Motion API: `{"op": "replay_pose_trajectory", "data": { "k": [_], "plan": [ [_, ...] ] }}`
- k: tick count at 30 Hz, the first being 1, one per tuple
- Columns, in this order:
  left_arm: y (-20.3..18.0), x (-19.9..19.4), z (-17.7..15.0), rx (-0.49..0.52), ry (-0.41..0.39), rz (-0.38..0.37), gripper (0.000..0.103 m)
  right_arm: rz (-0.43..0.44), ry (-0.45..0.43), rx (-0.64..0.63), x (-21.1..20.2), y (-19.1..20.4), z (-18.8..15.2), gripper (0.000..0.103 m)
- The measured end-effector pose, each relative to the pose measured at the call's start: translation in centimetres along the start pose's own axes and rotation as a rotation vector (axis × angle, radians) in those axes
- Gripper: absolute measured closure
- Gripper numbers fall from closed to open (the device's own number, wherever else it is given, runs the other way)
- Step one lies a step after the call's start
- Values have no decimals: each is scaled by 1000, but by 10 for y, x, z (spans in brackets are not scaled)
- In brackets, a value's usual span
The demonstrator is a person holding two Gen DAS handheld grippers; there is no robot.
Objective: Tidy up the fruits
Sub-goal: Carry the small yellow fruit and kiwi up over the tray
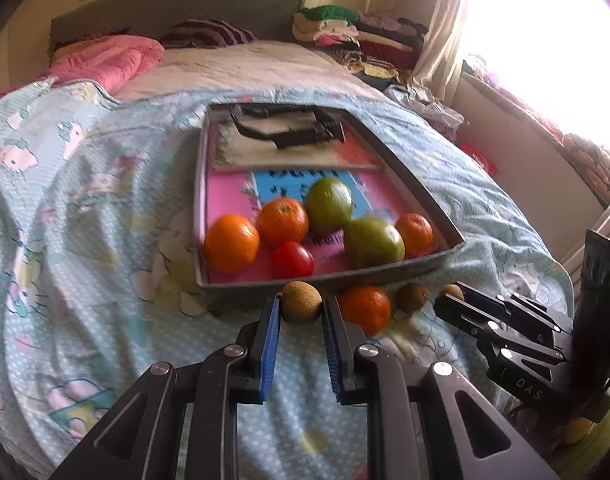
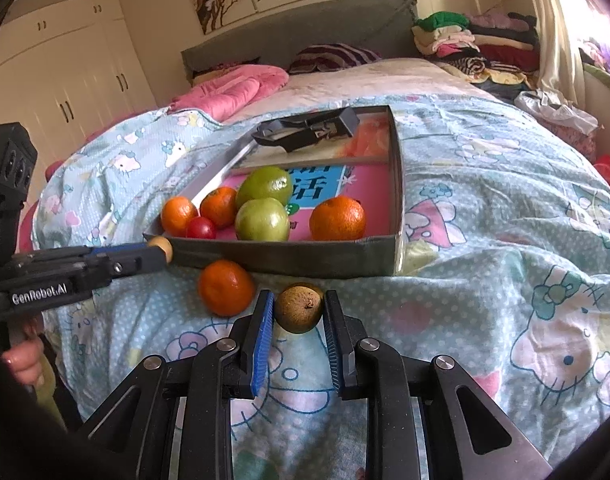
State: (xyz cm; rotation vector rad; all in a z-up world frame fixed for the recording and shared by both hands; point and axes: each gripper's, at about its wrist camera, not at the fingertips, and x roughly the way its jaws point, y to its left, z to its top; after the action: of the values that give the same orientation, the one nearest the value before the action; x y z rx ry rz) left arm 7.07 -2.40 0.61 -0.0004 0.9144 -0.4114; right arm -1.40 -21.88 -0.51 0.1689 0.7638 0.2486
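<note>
Gripping one small brown fruit each, the left gripper [image 1: 301,312] and right gripper [image 2: 299,312] hover at the near wall of the tray [image 1: 421,266], likely ready to lift their loads in with the fruit gathered there. Both jaws are nearly closed, pads pressing the left's brown fruit [image 1: 300,302] and the right's brown fruit [image 2: 299,307]. Between the two tools, a loose orange [image 2: 226,288] waits on the bedspread [image 2: 485,280], just short of the tray.
</note>
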Motion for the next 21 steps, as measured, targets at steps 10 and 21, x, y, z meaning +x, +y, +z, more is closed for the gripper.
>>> {"op": "replay_pose_trajectory", "data": {
  "k": [10, 21],
  "plan": [
    [11, -4, 11, -30, -22, 24, 81, 4, -37, 11, -8, 0, 11, 78],
    [-1, 9, 19, 4, -23, 52, 81, -1, -78, -21, -9, 4, 34, 78]
  ]
}}
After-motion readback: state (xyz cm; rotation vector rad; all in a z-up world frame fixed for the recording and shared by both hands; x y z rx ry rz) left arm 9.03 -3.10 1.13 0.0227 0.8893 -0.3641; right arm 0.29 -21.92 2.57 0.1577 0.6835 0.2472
